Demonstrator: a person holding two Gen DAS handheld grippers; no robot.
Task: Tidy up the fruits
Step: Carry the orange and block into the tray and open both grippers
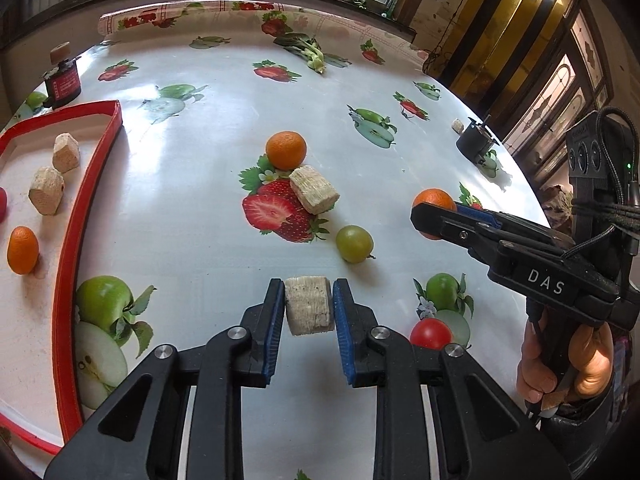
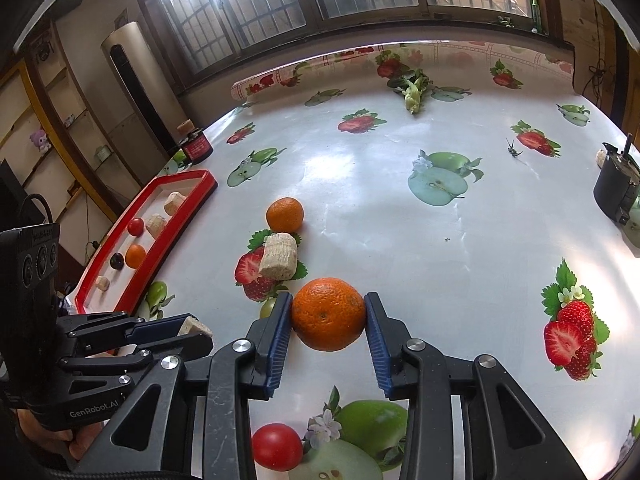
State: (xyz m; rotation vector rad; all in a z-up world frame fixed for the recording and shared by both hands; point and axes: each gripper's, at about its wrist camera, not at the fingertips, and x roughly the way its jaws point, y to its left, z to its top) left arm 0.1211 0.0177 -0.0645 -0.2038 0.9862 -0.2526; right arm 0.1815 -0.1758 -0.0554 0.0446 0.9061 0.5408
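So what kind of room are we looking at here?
Probably a home dining or living room: a table with a fruit-print tablecloth, barred windows behind it, and wall shelves holding a plush toy.

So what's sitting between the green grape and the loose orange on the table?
A pale chunk of sugarcane lies between the grape and the loose orange, leaning close to the orange. The left wrist view shows it best.

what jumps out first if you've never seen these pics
Both grippers are loaded: the left gripper is clamped on a pale sugarcane chunk, and the right gripper squeezes an orange in the foreground. Behind them lies the fruit-print tablecloth, with a red tray of sorted pieces at its left edge.
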